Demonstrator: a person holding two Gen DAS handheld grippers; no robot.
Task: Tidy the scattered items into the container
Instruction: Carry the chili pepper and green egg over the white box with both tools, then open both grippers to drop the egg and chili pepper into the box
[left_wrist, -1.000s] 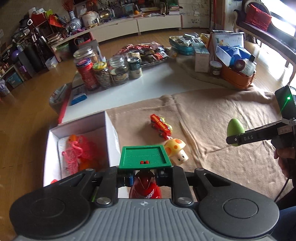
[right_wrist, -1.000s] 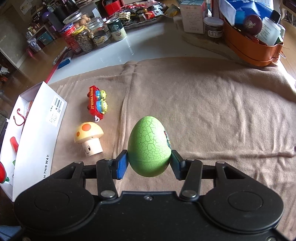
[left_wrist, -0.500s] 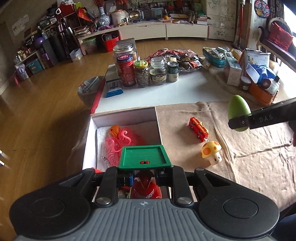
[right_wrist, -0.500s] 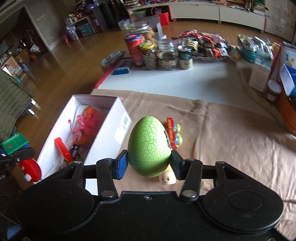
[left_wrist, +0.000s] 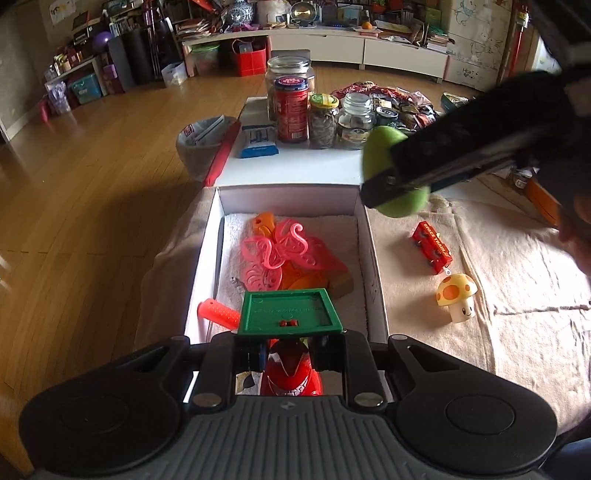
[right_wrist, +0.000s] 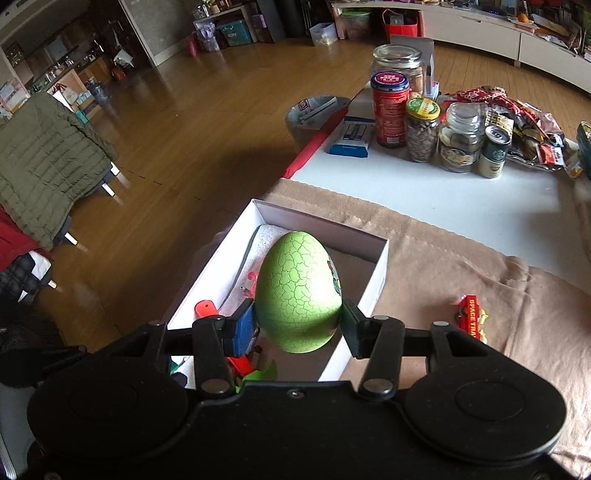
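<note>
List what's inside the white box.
The white box holds pink butterfly toys, orange pieces, a red tube on white padding. The near end is hidden by the left gripper.

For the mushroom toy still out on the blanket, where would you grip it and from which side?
Grip the mushroom by its pale stem, just under the cap, coming down from above with the jaws either side. It stands upright on the blanket; the stem is straight-sided, while the domed cap would likely slip. The red train lies close behind, so avoid approaching from there.

Green egg in tool over box
</note>
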